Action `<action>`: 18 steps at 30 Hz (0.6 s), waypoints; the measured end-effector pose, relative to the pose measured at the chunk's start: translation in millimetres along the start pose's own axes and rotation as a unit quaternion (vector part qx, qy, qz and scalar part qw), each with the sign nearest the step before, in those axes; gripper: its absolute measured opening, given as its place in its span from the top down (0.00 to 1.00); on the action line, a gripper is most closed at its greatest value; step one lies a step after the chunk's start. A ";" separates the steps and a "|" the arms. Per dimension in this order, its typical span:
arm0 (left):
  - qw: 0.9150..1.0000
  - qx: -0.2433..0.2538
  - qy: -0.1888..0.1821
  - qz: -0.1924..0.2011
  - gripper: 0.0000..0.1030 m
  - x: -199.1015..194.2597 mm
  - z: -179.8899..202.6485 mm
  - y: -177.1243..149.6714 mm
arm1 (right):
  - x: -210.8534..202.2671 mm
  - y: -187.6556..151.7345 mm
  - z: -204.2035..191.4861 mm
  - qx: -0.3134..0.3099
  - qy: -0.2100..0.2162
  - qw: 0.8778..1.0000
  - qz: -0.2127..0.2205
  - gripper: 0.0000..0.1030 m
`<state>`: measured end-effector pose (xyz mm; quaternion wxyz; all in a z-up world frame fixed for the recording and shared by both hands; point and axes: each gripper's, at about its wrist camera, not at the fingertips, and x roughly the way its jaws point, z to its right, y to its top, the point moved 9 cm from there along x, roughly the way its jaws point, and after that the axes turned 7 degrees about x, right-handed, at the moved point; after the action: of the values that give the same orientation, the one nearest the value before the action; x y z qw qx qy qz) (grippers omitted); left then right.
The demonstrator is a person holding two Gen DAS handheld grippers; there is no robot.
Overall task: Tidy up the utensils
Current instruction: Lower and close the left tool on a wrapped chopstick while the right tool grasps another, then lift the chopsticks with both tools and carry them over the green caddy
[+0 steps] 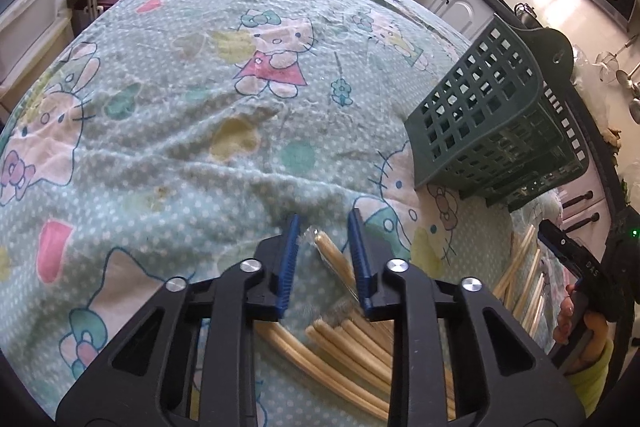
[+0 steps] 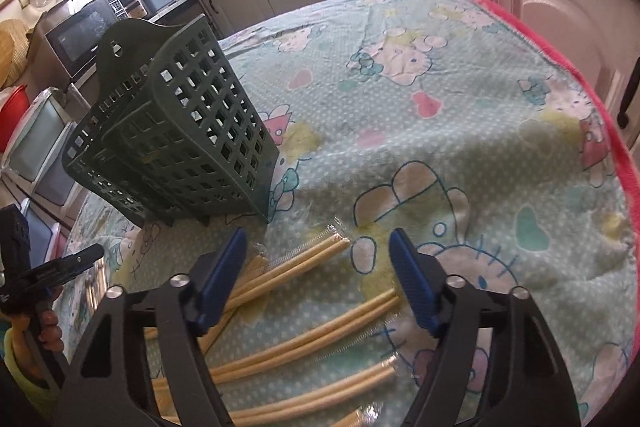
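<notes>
Overhead, cabinets and a microwave ring a counter (image 1: 168, 131) draped in cartoon-cat cloth. Left hand-held gripper (image 1: 324, 227), narrow, straddles one wrapped chopstick pair (image 1: 334, 255). Green basket (image 2: 192, 131) stands behind. Right hand-held gripper (image 2: 316, 243) gapes over the chopsticks (image 2: 304, 341).

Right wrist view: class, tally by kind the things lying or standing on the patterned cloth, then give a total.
Green basket: 1
Wrapped chopstick pairs: at least 5 with ends showing; more may be hidden under the gripper
Total: at least 6
</notes>
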<state>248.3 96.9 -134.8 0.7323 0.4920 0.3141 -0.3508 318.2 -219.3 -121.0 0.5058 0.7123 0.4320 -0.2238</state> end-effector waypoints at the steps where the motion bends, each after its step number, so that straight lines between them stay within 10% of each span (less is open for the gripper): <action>1: 1.000 0.000 0.001 -0.001 0.87 0.7 -0.2 1.1 | 1.2 0.7 1.1 0.002 0.001 1.000 -0.001 0.39; 10: 1.000 0.009 -0.004 -0.005 0.97 4.8 4.9 7.6 | 8.7 4.0 11.3 0.027 0.015 0.999 -0.009 0.84; 18: 1.000 0.024 -0.012 0.002 0.98 -0.8 13.0 13.8 | -1.7 13.4 7.9 0.032 0.038 0.999 0.009 0.92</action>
<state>260.8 88.5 -123.1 0.7248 0.5060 0.2959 -0.3621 329.5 -228.8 -115.7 0.4682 0.7401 0.4370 -0.2052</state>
